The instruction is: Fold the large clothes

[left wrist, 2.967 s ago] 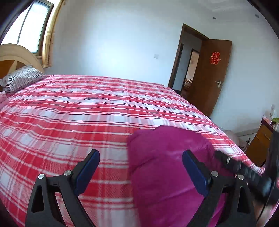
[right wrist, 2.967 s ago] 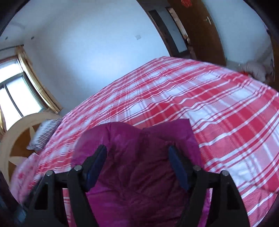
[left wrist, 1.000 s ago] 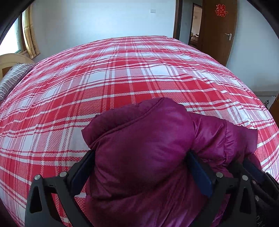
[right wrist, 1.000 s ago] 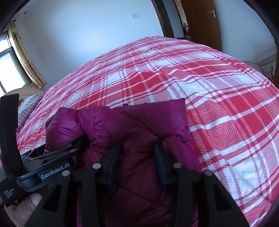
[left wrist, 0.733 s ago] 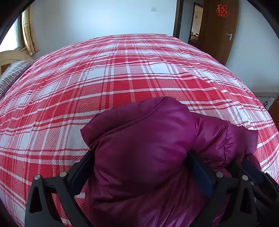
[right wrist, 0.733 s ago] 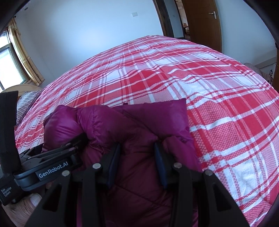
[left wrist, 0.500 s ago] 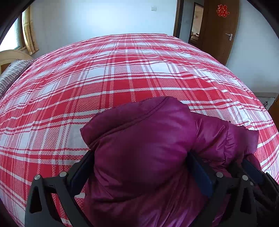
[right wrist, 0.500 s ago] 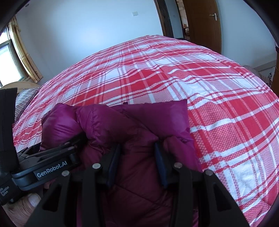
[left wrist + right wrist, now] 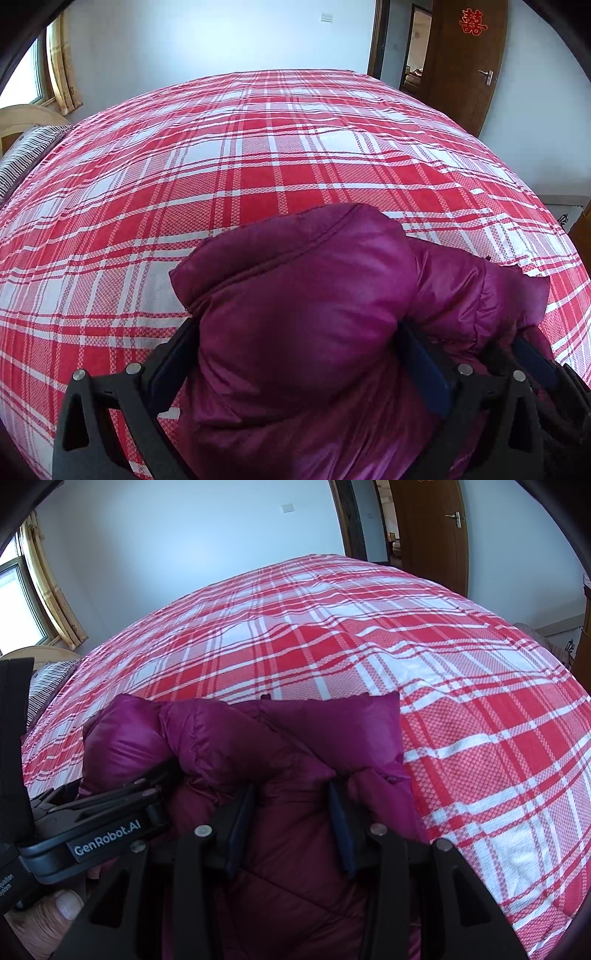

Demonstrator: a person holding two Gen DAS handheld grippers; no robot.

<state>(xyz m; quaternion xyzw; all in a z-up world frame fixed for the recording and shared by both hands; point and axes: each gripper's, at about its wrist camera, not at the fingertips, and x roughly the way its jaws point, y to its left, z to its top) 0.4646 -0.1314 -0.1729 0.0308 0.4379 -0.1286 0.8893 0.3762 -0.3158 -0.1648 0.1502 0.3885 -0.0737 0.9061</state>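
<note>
A puffy magenta down jacket (image 9: 295, 306) lies bunched near the front edge of the bed; it also shows in the right wrist view (image 9: 266, 738). My left gripper (image 9: 295, 354) has its jaws wide around a thick fold of the jacket, which fills the gap between them. My right gripper (image 9: 291, 812) is shut on a narrower bunch of the jacket just to the right. The left gripper's body (image 9: 92, 827) shows at the left of the right wrist view. The fingertips are partly buried in fabric.
The bed carries a red and white plaid cover (image 9: 258, 147) that stretches far ahead. A striped pillow (image 9: 26, 155) and wooden headboard sit at the far left. A brown door (image 9: 469, 55) stands open at the back right. A window (image 9: 18, 602) is on the left.
Over three seconds both grippers came down onto the jacket and closed on folds of it. In the last second almost nothing has moved.
</note>
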